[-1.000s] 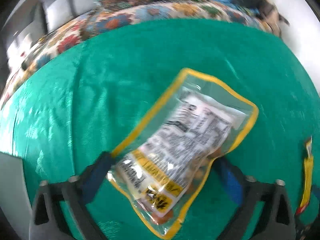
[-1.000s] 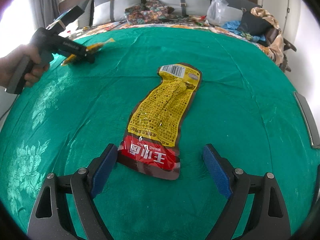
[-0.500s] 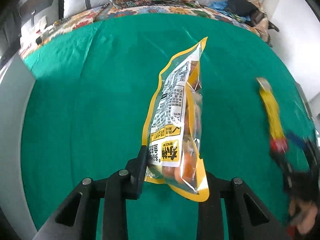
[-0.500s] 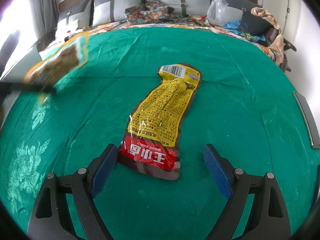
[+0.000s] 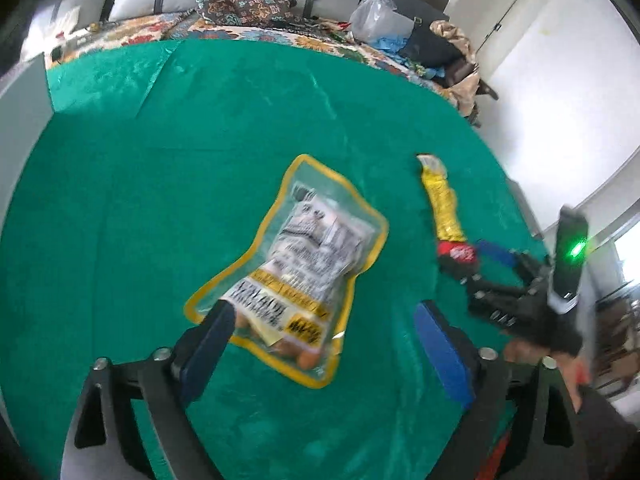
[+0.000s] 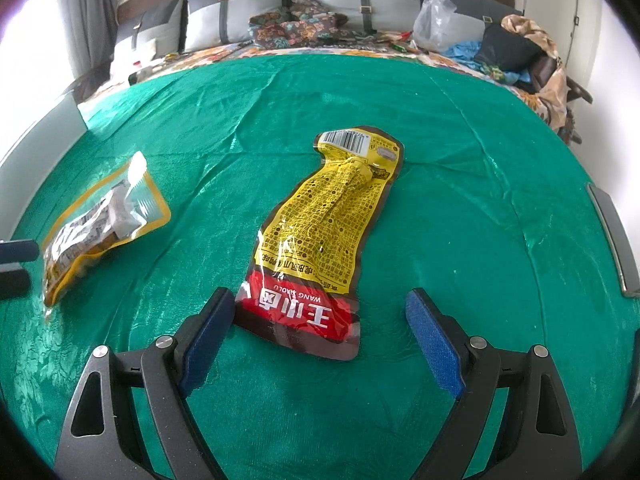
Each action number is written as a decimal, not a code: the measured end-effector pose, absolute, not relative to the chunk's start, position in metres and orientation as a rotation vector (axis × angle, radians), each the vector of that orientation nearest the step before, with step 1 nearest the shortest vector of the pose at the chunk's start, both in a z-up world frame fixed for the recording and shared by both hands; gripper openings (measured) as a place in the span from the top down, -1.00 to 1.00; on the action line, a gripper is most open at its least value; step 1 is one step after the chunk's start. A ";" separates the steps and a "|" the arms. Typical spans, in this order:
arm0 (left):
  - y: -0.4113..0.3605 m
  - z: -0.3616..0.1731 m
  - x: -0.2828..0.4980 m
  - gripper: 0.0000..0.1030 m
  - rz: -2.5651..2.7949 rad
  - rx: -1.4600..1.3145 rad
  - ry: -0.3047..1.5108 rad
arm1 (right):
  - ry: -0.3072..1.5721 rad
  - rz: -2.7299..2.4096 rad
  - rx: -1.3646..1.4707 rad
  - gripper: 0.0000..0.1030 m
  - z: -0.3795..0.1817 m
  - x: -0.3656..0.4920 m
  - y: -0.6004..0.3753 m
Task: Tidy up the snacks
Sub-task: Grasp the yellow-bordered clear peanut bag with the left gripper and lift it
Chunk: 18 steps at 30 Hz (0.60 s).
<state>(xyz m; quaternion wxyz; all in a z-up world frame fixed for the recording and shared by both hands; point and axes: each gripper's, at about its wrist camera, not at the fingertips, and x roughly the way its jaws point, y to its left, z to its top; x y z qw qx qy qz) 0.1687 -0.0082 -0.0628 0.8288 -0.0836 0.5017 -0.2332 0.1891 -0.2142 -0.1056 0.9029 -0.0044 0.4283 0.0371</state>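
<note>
- Since half a second earlier, the clear yellow-bordered snack pouch (image 5: 304,268) had gone from upright in the left gripper (image 5: 320,344) to lying flat on the green cloth (image 5: 160,200); the jaws had spread wide, nothing pinched.
- Pouch sat toward the cloth's left side, left finger pad touching its near corner.
- Right gripper (image 6: 320,332) was spread too, straddling the red end of the long yellow-and-red foil snack packet (image 6: 324,232), mid-cloth, no contact evident.
- Both packs judged light, soft, crinkly, slick film; lumpy contents could crush. Best hold: flat sealed border or end.
- Packs well apart; nothing lay between them. Pillows (image 6: 256,12), plastic bag (image 6: 434,24) and clothes at far edge, out of the way.
</note>
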 end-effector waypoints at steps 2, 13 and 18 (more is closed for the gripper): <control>-0.022 -0.063 0.173 -0.87 -0.543 -0.104 1.079 | 0.885 0.077 -0.009 -0.75 -0.106 0.189 -0.214; -0.068 -0.082 0.214 -0.94 -0.696 0.297 1.153 | 0.885 0.077 -0.009 -0.75 -0.105 0.189 -0.214; -0.059 -0.098 0.217 -0.99 -0.534 0.314 1.099 | 0.885 0.077 -0.009 -0.75 -0.105 0.189 -0.214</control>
